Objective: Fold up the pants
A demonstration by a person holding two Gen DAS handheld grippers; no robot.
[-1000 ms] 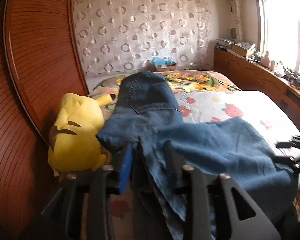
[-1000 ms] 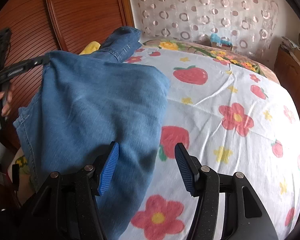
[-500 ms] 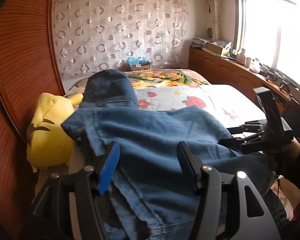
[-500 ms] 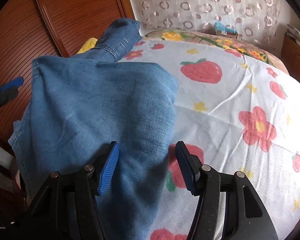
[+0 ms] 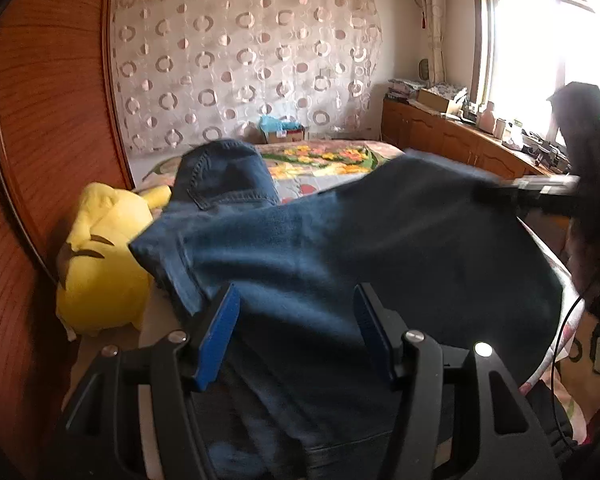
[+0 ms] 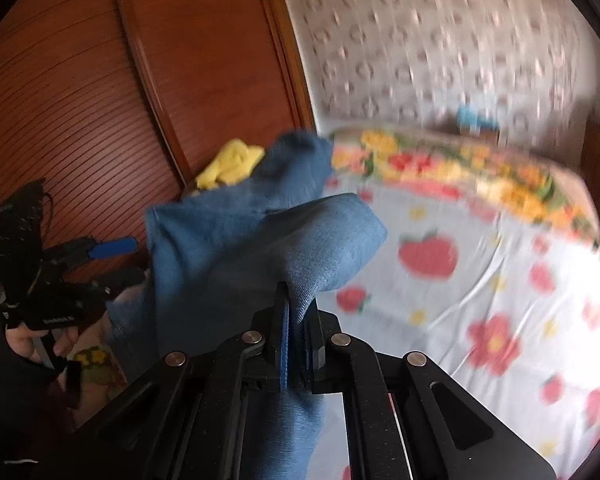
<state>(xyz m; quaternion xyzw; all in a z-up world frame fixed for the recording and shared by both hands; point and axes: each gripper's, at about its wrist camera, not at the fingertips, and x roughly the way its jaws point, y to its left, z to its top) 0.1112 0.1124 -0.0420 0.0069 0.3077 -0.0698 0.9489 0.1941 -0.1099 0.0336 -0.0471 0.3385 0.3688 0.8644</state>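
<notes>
Blue jeans [image 5: 340, 248] lie across the near corner of the bed, the waist end reaching toward the far wall. My left gripper [image 5: 296, 300] hovers open over the near denim, its blue pads apart and not pressing on the cloth. In the right wrist view my right gripper [image 6: 296, 304] is shut on a fold of the jeans [image 6: 228, 240] and holds it lifted off the sheet. The same gripper [image 5: 540, 188] shows at the right of the left wrist view, pulling the cloth up. At the left of the right wrist view the left gripper [image 6: 100, 264] appears, held by a hand [image 6: 24, 344].
A yellow plush toy [image 5: 100, 256] lies against the wooden headboard [image 5: 40, 140] left of the jeans. The floral bed sheet [image 6: 480, 280] spreads out to the right. A low wooden cabinet [image 5: 440, 136] with clutter runs under the window. A box [image 5: 284, 130] stands behind the bed.
My right gripper has shut on a fold of the jeans and risen, lifting that side off the bed. The left gripper let go of the denim earlier and has since stayed open above it.
</notes>
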